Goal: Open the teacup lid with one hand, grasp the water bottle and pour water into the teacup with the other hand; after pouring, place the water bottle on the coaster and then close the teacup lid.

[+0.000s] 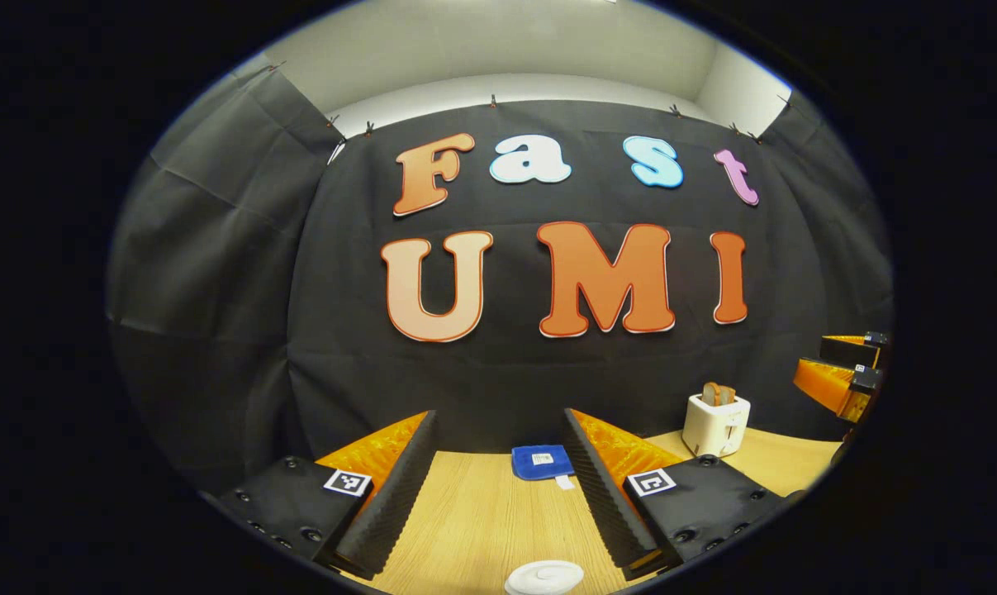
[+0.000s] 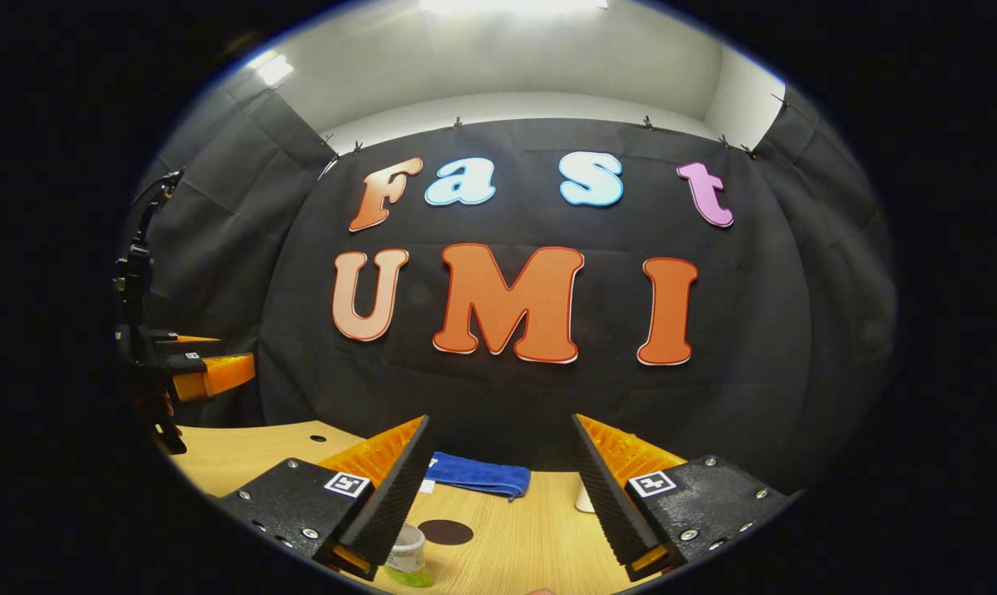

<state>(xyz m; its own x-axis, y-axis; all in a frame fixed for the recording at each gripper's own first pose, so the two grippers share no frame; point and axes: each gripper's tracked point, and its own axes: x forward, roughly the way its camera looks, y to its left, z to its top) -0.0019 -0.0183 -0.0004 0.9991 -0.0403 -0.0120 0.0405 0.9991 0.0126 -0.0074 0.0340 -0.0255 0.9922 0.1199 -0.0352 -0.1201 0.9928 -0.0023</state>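
Evidently nothing is gripped yet — both hand-held grippers, left (image 1: 498, 471) and right (image 2: 498, 475), are held wide. Left should be lowered squarely onto teacup lid (image 1: 544, 576) w/ fingers astride its knob — right kept for the water bottle (image 2: 406, 558).

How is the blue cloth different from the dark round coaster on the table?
The blue cloth is a soft, folded, oblong thing; the coaster is a flat, dark disc. The blue cloth lies at the far edge of the table, against the booth wall; the coaster lies nearer the right claw, beside the bottle. Both lie flat on the table, and nothing rests on either.
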